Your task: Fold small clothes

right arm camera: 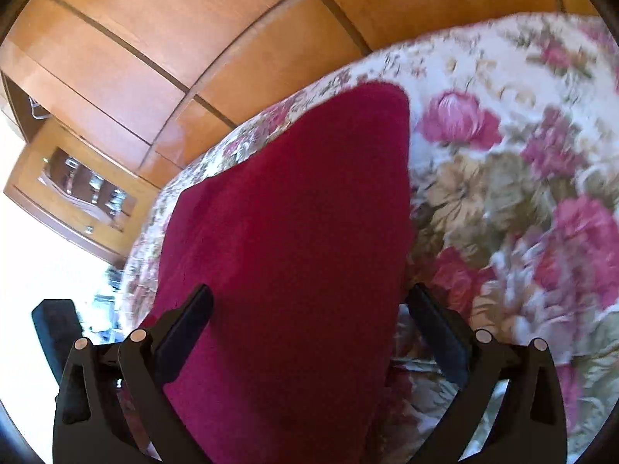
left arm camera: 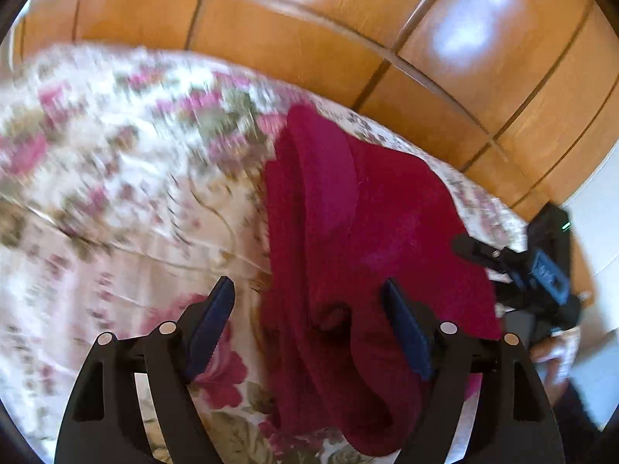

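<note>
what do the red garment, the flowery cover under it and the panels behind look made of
Red garment: soft matte knit or fleece, judging by its fuzzy surface and limp folds; which one is unclear. Flowery cover: woven printed cloth with a slight sheen, seemingly quilted, going by a stitched seam in the left wrist view. Panels: orange-brown wood or wood veneer, glossy, with bright window reflections.

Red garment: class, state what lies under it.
The red garment lies on a floral bedspread, which shows all around it. The part beneath the cloth is covered, so anything else there cannot be seen.
</note>
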